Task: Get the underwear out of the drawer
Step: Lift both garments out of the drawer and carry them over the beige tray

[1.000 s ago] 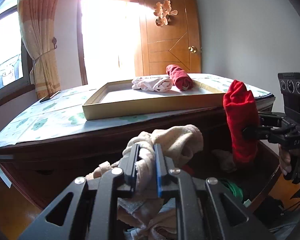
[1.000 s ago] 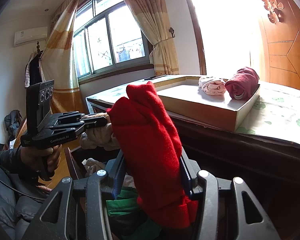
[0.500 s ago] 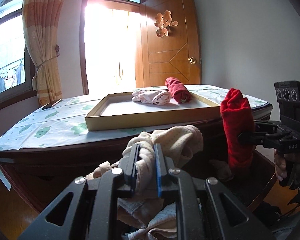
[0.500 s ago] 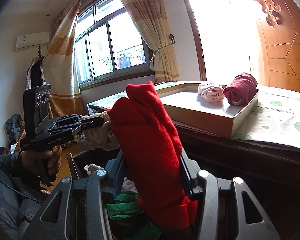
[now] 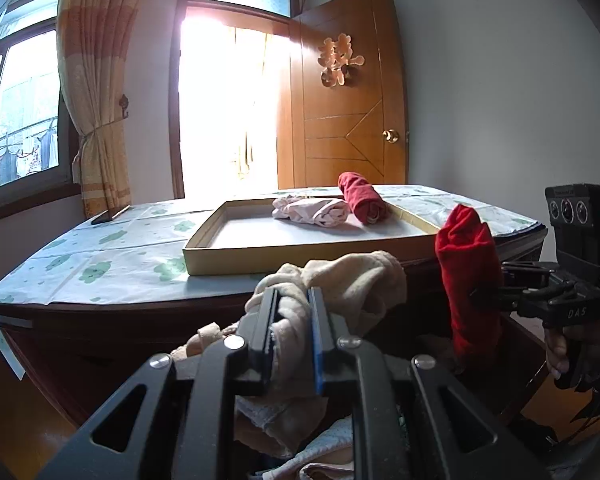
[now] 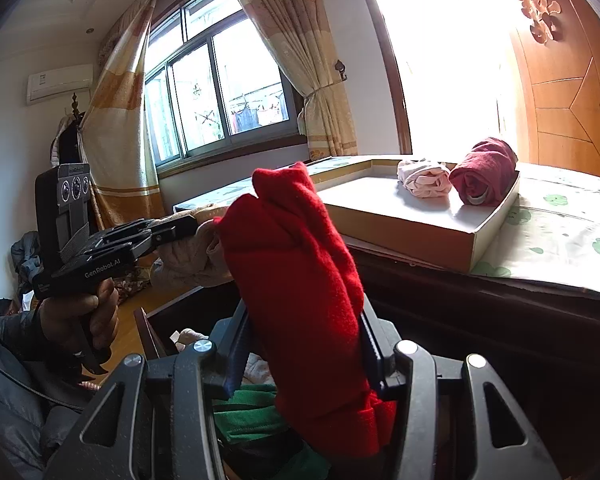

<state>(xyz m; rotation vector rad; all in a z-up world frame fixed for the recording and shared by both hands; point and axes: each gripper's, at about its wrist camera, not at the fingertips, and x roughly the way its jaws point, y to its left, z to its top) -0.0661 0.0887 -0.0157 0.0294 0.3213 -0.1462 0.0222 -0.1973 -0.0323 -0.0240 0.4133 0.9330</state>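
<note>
Above the dark wooden drawer (image 6: 172,320), your left gripper (image 5: 294,304) clamps a beige knitted garment (image 5: 352,284) and your right gripper (image 6: 304,340) a bright red fleece roll (image 6: 296,280); carry both level to the shallow cardboard tray (image 5: 300,254) on the counter (image 5: 100,268).

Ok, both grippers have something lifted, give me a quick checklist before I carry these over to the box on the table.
1. Left gripper shut on beige underwear: ok.
2. Right gripper shut on red underwear: ok.
3. Both garments lifted out of the drawer: cannot tell, lower ends hidden.
4. Free floor in cardboard box: ok.
5. Pink roll and dark red roll sit at the far end: ok.
</note>
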